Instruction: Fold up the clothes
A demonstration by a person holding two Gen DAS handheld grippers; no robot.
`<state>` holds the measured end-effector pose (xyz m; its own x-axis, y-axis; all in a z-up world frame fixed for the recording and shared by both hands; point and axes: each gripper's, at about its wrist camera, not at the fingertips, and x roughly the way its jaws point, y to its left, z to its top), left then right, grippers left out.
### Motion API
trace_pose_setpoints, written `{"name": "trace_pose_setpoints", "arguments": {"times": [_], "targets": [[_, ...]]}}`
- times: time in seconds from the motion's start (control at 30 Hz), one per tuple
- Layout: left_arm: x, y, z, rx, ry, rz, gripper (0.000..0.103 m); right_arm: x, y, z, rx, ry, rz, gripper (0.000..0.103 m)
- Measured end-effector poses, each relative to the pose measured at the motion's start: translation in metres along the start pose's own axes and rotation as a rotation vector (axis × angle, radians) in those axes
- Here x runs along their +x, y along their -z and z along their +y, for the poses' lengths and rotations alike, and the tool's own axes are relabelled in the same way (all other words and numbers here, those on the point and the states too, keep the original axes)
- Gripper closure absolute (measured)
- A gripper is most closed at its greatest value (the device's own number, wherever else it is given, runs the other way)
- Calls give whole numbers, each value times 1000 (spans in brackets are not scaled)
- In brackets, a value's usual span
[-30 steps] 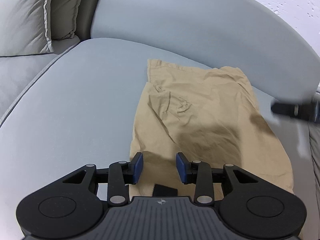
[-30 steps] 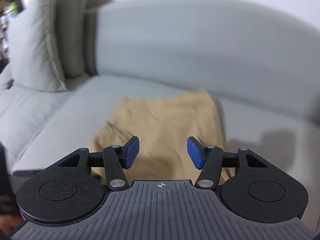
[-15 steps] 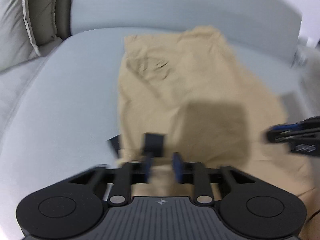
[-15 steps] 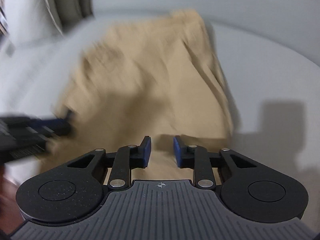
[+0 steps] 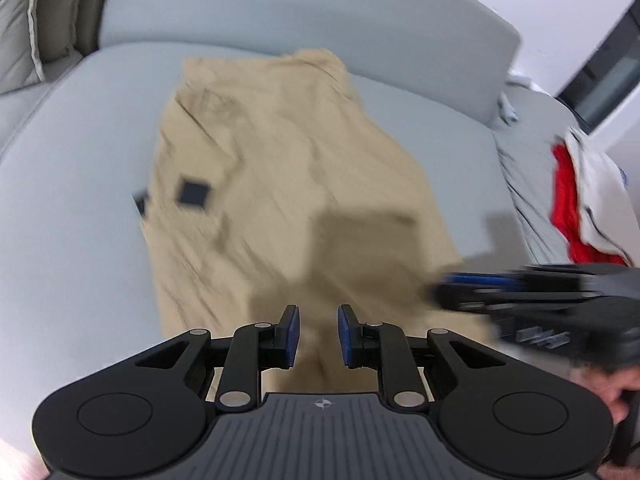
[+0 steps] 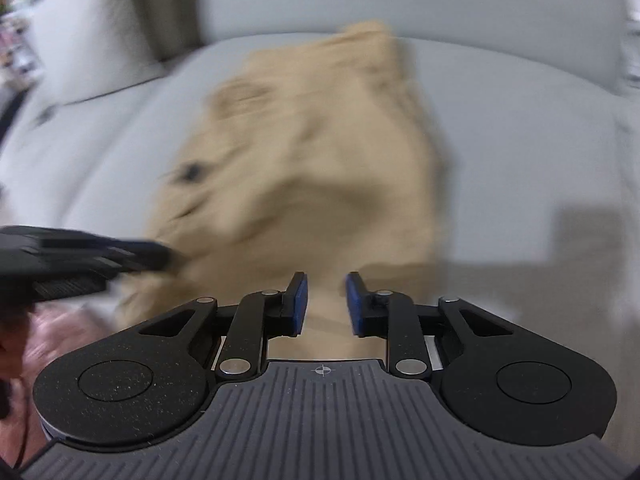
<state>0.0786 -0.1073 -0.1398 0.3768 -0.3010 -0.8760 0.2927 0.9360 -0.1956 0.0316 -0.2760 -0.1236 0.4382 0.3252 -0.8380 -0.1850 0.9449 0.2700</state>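
A tan garment [image 5: 288,184] lies on the grey sofa seat [image 5: 72,208], with a black tag [image 5: 194,192] on its left part. It also shows, blurred, in the right wrist view [image 6: 320,152]. My left gripper [image 5: 318,336] is closed on the garment's near edge, cloth between its blue pads. My right gripper [image 6: 326,304] is closed on the near edge further right, cloth between its pads too. Each gripper shows from the side in the other's view: the right one in the left wrist view [image 5: 520,288], the left one in the right wrist view [image 6: 80,256].
The sofa backrest [image 5: 304,12] rises behind the garment. Grey cushions [image 5: 24,36] stand at the far left. A pile of red and white clothes [image 5: 584,208] lies on the sofa's right end.
Both grippers went from open above the garment down to its near edge and closed on the cloth. The near edge has since lifted and the garment is being drawn toward me.
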Motion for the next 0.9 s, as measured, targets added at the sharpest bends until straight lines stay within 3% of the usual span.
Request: {"name": "trace_pose_setpoints", "arguments": {"times": [0.03, 0.1, 0.17, 0.2, 0.27, 0.33, 0.43, 0.57, 0.63, 0.73, 0.83, 0.9], "targets": [[9, 12, 2, 18, -72, 36, 84, 10, 9, 8, -21, 22, 27, 82], [6, 25, 9, 10, -85, -2, 85, 21, 23, 14, -110, 107, 54, 86], [1, 24, 11, 9, -110, 8, 87, 12, 42, 11, -240, 202, 12, 86], [0, 23, 12, 24, -124, 14, 87, 6, 45, 4, -249, 242, 18, 94], [-1, 21, 12, 51, -158, 21, 88, -6, 48, -17, -215, 320, 42, 83], [-6, 21, 10, 60, -170, 13, 88, -19, 50, -44, -135, 400, 76, 83], [-28, 26, -6, 90, -154, -42, 88, -55, 57, -62, -24, 331, -3, 83], [-52, 39, -31, 122, -66, -93, 87, -78, 66, -37, -49, 150, -104, 83], [-54, 49, -41, 123, -4, -87, 87, -77, 65, -24, -73, 85, -121, 83], [-40, 58, -45, 123, 10, -56, 88, -63, 74, 12, -147, -45, -79, 83], [-12, 65, -38, 90, 16, 34, 91, -36, 77, 32, -196, -13, -2, 83], [-7, 66, -32, 63, -2, 66, 90, -24, 90, 36, -254, 37, 37, 92]]}}
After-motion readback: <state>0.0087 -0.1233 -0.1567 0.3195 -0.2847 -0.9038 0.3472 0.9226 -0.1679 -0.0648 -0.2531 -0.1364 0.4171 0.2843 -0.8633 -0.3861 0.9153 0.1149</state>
